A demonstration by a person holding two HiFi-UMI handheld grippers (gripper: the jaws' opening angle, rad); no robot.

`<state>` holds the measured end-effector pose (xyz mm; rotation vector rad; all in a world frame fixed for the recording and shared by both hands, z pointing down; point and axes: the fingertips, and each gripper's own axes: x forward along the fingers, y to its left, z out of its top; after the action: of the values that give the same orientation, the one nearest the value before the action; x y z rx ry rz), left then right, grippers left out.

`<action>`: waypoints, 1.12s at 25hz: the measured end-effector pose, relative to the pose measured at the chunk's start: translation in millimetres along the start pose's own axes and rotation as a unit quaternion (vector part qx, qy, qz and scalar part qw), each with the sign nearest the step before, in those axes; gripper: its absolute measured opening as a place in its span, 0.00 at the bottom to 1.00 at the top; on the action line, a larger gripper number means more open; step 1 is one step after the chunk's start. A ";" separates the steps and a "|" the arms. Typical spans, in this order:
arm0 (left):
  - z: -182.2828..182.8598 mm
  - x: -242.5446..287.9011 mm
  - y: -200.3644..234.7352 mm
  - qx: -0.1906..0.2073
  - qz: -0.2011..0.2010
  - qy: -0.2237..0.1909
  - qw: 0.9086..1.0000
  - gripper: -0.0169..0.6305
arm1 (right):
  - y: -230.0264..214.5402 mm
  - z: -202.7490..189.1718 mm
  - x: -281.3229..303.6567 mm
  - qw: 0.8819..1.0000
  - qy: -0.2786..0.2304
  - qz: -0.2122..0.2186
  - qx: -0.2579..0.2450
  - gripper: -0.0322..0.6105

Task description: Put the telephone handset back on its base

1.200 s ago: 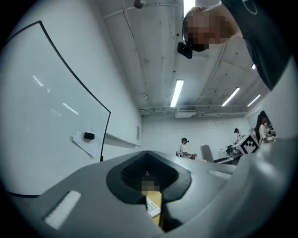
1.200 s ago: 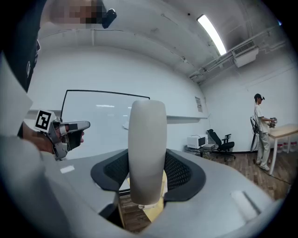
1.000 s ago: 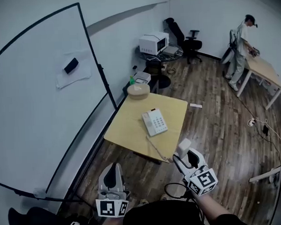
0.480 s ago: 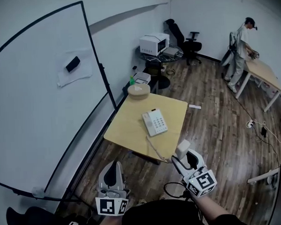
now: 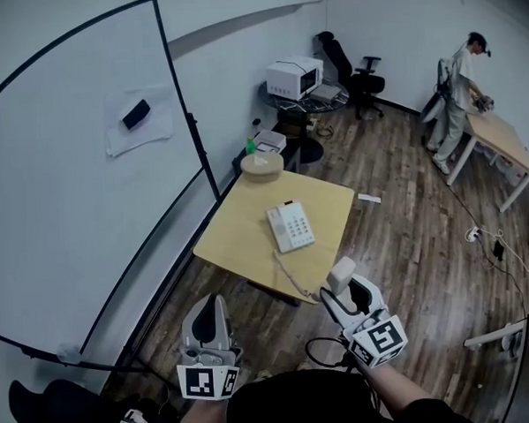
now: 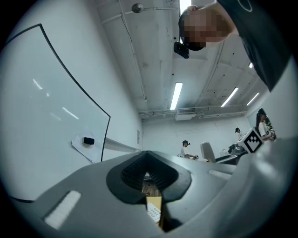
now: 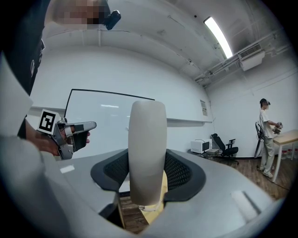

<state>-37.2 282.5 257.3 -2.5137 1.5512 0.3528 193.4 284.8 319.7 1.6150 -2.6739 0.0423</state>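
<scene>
Wood floor point(image 5: 398, 234) spreads under a small yellow table point(image 5: 240, 243) ahead of me. The handset point(image 5: 342, 271) is not on that table: it stands upright between the jaws of my right gripper point(image 5: 344, 290), which are clamped on its sides and hold it in the air just off the table's near corner. Its cord point(image 5: 288, 276) runs from there up over the table edge to the base point(image 5: 290, 228), which lies flat near the middle of the tabletop, keypad up; from here I cannot tell which side carries the cradle. My left gripper point(image 5: 208, 317) hangs well apart from the table, jaws drawn together with nothing between them. I judge this to be the carry step, with the handset in hand but not yet over the base. Next I need to reach forward over the table, lay the handset level and lengthwise over the cradle, lower it until it seats, and only then ease the jaws apart. The cord may tug the base, so I'd go slowly. A whiteboard point(image 5: 69, 190) stands at the left, and a person point(image 5: 458, 99) works at a far bench.
</scene>
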 end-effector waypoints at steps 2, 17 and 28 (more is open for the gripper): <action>-0.2 3.0 -5.4 0.005 0.001 0.002 1.000 0.03 | -5.9 -0.5 -0.4 1.000 -0.004 0.000 0.004 0.41; -15.0 27.5 -11.6 0.026 0.024 0.014 0.999 0.03 | -33.6 -10.2 27.5 0.999 -0.013 0.027 0.021 0.41; -40.3 84.4 36.2 0.003 0.016 0.009 1.000 0.03 | -46.6 -14.8 93.1 1.000 0.006 0.019 0.017 0.41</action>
<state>-28.5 183.5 271.2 -2.4969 1.5990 0.3295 191.3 181.3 337.9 1.5689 -2.7092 0.0989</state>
